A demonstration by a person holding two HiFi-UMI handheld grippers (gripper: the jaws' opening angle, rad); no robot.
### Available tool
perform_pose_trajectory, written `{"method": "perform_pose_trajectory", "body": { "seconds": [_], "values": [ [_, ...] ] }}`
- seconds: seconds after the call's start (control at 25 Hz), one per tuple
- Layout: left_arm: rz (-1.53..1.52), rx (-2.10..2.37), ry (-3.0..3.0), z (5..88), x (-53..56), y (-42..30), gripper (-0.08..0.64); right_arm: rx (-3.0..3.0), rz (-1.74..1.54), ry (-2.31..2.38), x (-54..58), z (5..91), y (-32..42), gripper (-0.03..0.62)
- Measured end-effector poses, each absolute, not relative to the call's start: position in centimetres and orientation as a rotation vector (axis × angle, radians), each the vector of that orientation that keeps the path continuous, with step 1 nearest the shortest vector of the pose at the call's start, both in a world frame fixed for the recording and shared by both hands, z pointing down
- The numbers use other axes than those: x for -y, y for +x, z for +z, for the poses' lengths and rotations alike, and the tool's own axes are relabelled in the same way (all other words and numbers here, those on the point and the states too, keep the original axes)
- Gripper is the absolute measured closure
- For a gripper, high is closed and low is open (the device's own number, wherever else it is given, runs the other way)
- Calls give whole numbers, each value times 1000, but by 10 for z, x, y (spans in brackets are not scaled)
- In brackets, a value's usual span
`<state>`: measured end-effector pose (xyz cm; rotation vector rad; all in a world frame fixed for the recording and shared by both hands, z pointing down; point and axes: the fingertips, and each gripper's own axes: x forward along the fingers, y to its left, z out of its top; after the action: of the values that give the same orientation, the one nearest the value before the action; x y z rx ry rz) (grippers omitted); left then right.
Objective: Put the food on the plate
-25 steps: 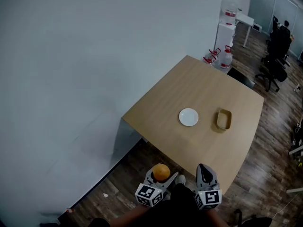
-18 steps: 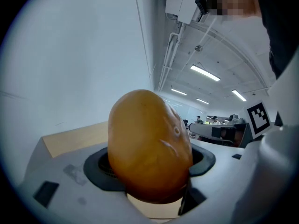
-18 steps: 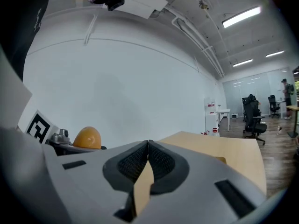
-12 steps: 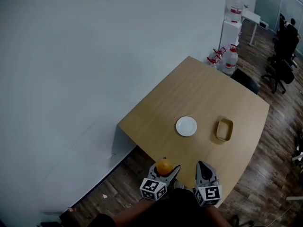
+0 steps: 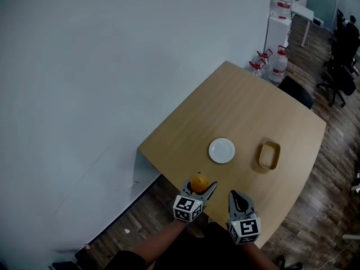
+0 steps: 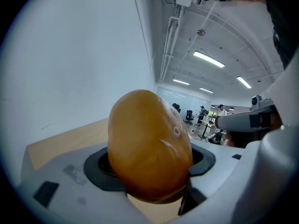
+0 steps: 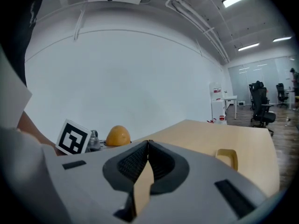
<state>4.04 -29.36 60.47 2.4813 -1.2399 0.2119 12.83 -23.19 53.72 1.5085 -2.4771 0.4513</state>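
Orange, rounded food sits pinched between the jaws of our left gripper, at the near edge of the wooden table. Just right of it, our right gripper has its jaws pressed together, empty. Ahead of both grippers lies the white plate, well apart from the food, with a yellow dish to its right

Orange: underside sunk between the jaws, out of sight.
Tray: near part hidden behind right gripper.
Forearm: cut off at bottom edge.
Bottles: labels too small to read.
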Motion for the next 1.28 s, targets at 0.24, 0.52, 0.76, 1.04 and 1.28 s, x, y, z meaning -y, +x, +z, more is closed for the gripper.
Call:
{"method": "perform_pose_trajectory", "body": {
  "seconds": [0.24,0.52,0.76,1.04,1.28],
  "values": [
    [208,1186,2503,633,335,60,232,2489,472,1511,241,536,134,532],
    [380,1123,2468,684,365,82,232,2449,502,1482,265,551,147,532],
    [502,1066,2446,724,387,86,232,2432,525,1494,285,563,156,532],
    [553,1073,2406,754,422,94,232,2379,608,1511,287,592,169,532],
    [731,1044,2390,781,444,101,232,2340,664,1499,281,611,176,532]
  ]
}}
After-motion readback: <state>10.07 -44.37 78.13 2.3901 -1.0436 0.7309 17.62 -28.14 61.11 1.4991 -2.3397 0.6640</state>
